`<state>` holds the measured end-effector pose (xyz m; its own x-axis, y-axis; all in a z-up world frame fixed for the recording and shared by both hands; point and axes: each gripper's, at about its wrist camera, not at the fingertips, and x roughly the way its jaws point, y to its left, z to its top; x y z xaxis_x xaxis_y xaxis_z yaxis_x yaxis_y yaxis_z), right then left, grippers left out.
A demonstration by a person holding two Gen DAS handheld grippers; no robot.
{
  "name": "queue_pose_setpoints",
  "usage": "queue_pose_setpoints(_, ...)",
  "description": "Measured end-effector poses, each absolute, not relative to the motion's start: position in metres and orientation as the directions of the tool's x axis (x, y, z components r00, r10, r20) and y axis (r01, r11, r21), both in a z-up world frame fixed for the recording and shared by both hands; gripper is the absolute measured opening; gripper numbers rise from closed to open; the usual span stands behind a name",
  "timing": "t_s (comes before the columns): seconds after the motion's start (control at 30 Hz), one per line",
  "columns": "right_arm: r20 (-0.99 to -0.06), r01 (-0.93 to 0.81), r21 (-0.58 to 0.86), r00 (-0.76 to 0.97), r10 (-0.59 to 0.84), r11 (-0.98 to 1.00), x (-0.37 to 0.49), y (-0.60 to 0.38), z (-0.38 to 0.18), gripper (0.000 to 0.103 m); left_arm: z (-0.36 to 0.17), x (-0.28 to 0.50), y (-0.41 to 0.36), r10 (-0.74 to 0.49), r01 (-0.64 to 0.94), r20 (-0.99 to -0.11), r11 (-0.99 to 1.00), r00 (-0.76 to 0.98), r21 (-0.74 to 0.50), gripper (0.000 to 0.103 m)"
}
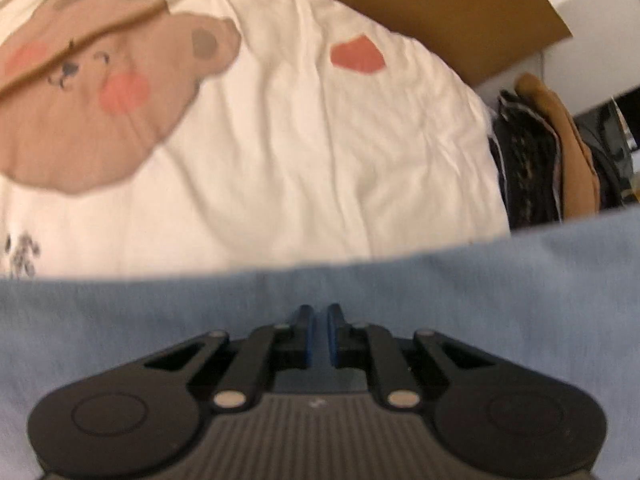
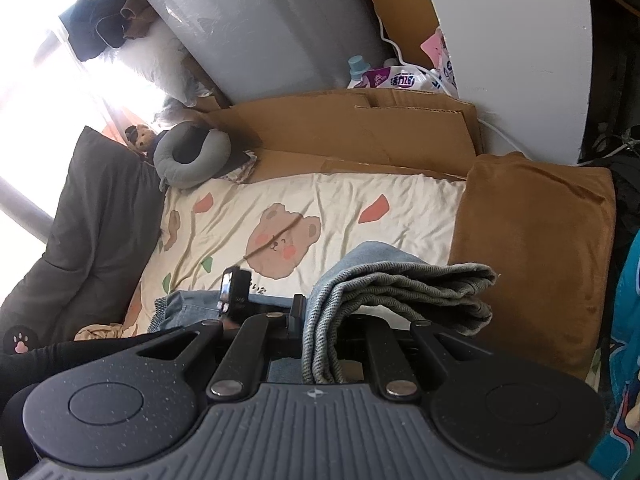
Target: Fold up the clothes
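Light blue jeans lie partly folded on the bed. My right gripper is shut on a thick fold of the denim, which bunches up between its fingers and hides the right one. In the left wrist view the pale inner side of the jeans stretches across the lower half. My left gripper has its blue pads nearly together, pinching that cloth a little way in from its edge. The left gripper also shows in the right wrist view, at the other end of the jeans.
A cream bed sheet with a bear print covers the bed. A brown folded blanket lies at the right, cardboard lines the far side, and a grey neck pillow and dark cushion sit left. A black sleeve reaches in.
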<state>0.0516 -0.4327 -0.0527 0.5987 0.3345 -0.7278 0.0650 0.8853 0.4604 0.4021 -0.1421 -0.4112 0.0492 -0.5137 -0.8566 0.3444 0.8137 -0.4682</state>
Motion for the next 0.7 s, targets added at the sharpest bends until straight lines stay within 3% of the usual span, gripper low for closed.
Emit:
queue_pose_setpoints(0.43, -0.686, 0.035, 0.486, 0.635, 0.356, 0.873, 0.058, -0.398, -0.041, 0.009, -0.419, 0.36, -0.124, -0.515, 0.351, -0.857, 0.801, -0.011, -0.485, 0.015)
queue_pose_setpoints(0.7, -0.681, 0.008, 0.482, 0.633, 0.369, 0.876, 0.067, -0.37, -0.026, 0.009, -0.395, 0.334, -0.087, -0.495, 0.321, -0.868, 0.829, 0.041, -0.458, 0.057)
